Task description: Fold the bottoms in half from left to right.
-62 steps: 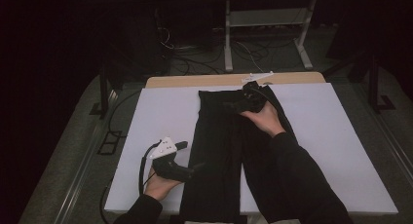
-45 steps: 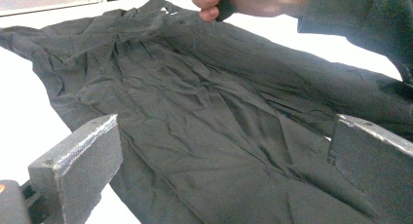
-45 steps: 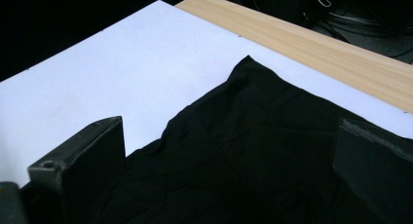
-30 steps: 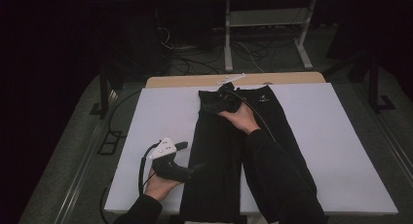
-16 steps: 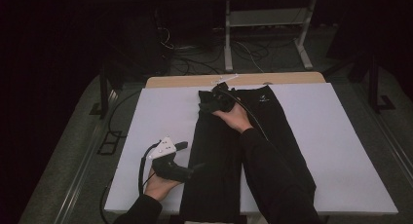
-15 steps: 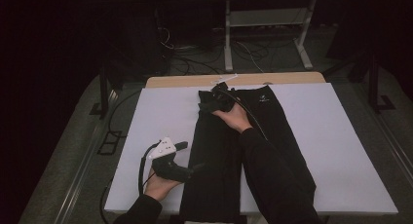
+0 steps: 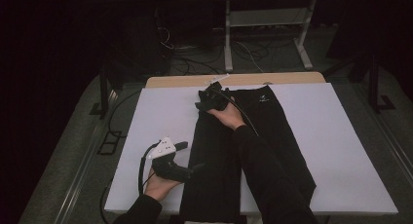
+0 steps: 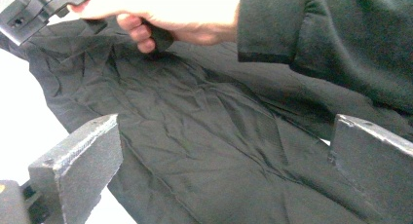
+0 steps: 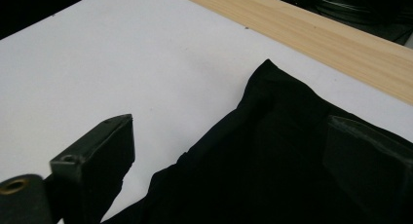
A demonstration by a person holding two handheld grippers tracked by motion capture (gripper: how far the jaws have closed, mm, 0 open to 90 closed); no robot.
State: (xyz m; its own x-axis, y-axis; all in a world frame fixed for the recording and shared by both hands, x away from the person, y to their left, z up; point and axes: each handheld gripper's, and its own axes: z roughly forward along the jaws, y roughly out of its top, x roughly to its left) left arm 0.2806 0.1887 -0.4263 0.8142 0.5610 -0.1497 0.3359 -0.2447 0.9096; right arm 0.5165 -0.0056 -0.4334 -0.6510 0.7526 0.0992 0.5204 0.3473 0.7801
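One black garment (image 7: 229, 151), apparently trousers, lies lengthwise down the middle of one white table cover (image 7: 331, 136); a wooden edge (image 7: 185, 81) shows at 12 o'clock. Two grippers, two hands.

Change from the earlier frames: the right gripper (image 7: 210, 100) has travelled from the garment's 1 o'clock corner across to its 11 o'clock corner. The left gripper (image 7: 187, 170) has stayed at the garment's 8 o'clock edge.

Right gripper view: jaws spread wide, one over the white cover, the other over black cloth, straddling the garment's corner (image 9: 265, 68); nothing is pinched. Contact with the cloth cannot be determined.

Left gripper view: jaws spread wide over creased cloth (image 8: 204, 136), gripping nothing. The right hand (image 8: 165, 12) and its dark sleeve (image 8: 331, 34) appear beyond.
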